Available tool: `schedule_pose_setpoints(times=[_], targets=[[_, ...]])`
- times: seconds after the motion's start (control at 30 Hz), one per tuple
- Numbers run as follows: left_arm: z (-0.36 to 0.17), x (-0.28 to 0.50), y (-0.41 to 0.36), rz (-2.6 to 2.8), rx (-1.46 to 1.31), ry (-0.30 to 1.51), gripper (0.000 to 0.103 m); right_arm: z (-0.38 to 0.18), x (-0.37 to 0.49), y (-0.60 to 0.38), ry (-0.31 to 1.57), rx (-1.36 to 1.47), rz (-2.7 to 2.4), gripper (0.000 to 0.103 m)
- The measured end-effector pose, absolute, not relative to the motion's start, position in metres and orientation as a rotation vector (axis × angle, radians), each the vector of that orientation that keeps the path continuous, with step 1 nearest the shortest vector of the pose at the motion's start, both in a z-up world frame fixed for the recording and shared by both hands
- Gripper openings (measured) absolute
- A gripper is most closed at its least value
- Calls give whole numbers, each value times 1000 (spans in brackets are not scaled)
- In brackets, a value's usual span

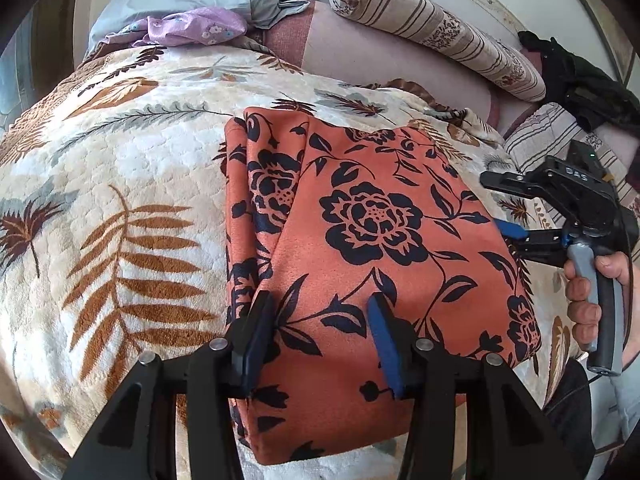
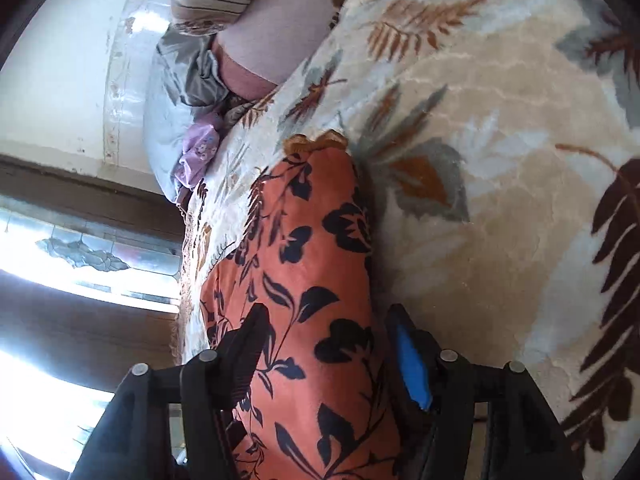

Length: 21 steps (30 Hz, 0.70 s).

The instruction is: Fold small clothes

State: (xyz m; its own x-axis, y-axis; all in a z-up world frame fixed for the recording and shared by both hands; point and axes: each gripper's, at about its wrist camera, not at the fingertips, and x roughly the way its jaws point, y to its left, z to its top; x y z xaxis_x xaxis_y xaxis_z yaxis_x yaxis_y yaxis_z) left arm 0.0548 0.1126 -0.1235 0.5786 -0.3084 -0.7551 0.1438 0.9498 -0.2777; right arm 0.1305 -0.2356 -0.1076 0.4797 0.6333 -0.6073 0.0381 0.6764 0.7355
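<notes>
leaf-print blanket [image 1: 120, 184] on a bed, striped bolster [image 1: 436, 28], perhaps a bright window [image 2: 80, 256]

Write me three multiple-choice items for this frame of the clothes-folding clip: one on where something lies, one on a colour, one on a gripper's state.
1. Where does the folded garment lie?
A. on the leaf-patterned blanket
B. on the striped bolster
C. on the floor

2. What colour is the garment's ground under its dark flowers?
A. lilac
B. orange
C. grey

3. How does the left gripper stand?
A. shut on the blanket
B. open, fingers apart over the garment's near edge
C. out of view

Answers:
1 A: the garment rests on the blanket; the bolster lies farther back.
2 B: its cloth is orange with dark floral print.
3 B: the left gripper shows cloth between spread fingers.
</notes>
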Motion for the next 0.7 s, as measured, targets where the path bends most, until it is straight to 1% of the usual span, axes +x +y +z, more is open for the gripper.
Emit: schedule_pose_setpoints(times=[0.07, 0.13, 0.17, 0.2, 0.27, 0.37, 0.53, 0.57, 0.6, 0.63, 0.7], targets=[[-115, 54, 118, -268, -246, 920, 49, -83, 114, -233, 956, 739, 443, 65], [-102, 54, 133, -290, -368, 900, 50, -64, 101, -219, 931, 684, 525, 67], [-96, 56, 143, -298, -436, 885, 53, -59, 95, -211, 927, 659, 567, 67], [-90, 60, 153, -304, -495, 872, 60, -56, 88, -203, 927, 637, 607, 69], [-85, 73, 169, -325, -592, 866, 65, -64, 80, -186, 965, 570, 651, 73], [-94, 106, 177, -382, -666, 949, 65, -93, 73, -174, 1051, 532, 636, 73], [-118, 166, 186, -289, -710, 1039, 63, -105, 69, -174, 1030, 545, 646, 74], [-121, 179, 185, -278, -687, 1059, 44, -106, 71, -174, 1030, 543, 648, 74], [-126, 191, 182, -261, -635, 1096, 14, -107, 71, -175, 1032, 544, 650, 74], [-131, 200, 178, -242, -581, 1125, 14, -108, 70, -175, 1032, 546, 652, 74], [-142, 208, 174, -248, -564, 1141, 14, -111, 69, -176, 1034, 556, 655, 74]])
